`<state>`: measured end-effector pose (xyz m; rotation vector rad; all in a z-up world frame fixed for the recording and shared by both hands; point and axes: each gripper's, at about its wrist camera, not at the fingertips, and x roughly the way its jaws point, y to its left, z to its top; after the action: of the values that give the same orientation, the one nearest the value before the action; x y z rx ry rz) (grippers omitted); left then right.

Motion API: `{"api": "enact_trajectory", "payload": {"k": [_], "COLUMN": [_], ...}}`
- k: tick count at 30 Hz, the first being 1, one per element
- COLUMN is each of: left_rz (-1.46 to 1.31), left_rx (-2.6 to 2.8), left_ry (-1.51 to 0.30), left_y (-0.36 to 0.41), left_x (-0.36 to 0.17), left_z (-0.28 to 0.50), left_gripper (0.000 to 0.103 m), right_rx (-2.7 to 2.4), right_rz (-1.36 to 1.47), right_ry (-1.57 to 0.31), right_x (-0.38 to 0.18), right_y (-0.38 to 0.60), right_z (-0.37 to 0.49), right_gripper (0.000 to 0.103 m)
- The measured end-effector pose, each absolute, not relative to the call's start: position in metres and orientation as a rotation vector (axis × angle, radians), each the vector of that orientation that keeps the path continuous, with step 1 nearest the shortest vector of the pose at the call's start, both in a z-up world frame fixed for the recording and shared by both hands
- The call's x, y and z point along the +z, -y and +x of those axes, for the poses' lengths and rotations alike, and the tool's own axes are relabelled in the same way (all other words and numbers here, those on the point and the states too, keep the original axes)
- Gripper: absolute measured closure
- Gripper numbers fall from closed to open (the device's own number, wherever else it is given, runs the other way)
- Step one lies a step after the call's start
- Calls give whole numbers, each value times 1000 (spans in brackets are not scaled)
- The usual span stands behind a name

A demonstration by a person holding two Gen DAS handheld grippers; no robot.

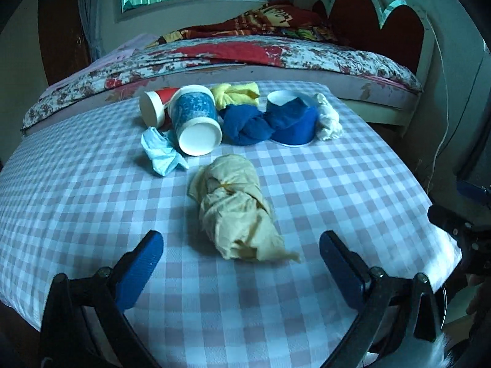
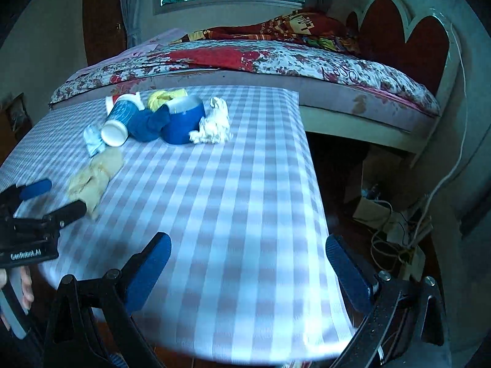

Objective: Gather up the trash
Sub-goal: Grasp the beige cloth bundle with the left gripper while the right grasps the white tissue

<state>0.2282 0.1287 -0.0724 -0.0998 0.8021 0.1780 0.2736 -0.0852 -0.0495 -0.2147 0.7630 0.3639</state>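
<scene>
A beige crumpled wad [image 1: 236, 208] lies on the checked tablecloth [image 1: 92, 202], just ahead of my open left gripper [image 1: 241, 253]; its blue pads flank the wad's near end without touching. Behind it lie a light-blue tissue [image 1: 162, 151], a blue patterned cup [image 1: 196, 119] on its side, a red cup [image 1: 156, 104], a yellow wad [image 1: 236, 93], a dark-blue wad [image 1: 245, 125], a blue cup [image 1: 291, 119] upside down and a white wad [image 1: 328, 118]. My right gripper [image 2: 247, 257] hangs open over bare cloth near the table's right edge. The left gripper [image 2: 52, 197] shows beside the beige wad [image 2: 92, 178].
A bed with a floral cover [image 1: 245, 52] and a red headboard [image 1: 377, 27] stands right behind the table. Right of the table edge [image 2: 316, 184], the floor holds cables and a power strip [image 2: 405, 245]. A hand [image 2: 18, 288] grips the left tool.
</scene>
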Motion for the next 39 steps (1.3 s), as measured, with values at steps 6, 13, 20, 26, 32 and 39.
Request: {"api": "enact_trajectory", "payload": {"k": [6,13,20,26,32,39], "left_rz": [-160,-147,-157,-162,-158,-141], "left_rx": [141,125,133,94,74,43], "left_ry": [-831,-870,-848,-817,-770,-735], "left_y": [-146,-151,-157,-157,-146,-126], "left_x": [-81,-91,-90,-82,-69,-50], "left_z": [264,276,276,276,258,228], "left_gripper": [18,32,55,75,75,77], "right_rx": [445,482,509,546,554,566], "right_rz": [-189,-224,-227,-189,-165,-128], "right_ry": [-813,-825,-864,-859,-811,-743], "right_x": [-49,-57,-73,-76,-60,-31], "right_y": [48,7,-10,-2,25,58], "right_z": [339,398,426,418,378,316], "right_gripper": [1,35,50,80,81,82]}}
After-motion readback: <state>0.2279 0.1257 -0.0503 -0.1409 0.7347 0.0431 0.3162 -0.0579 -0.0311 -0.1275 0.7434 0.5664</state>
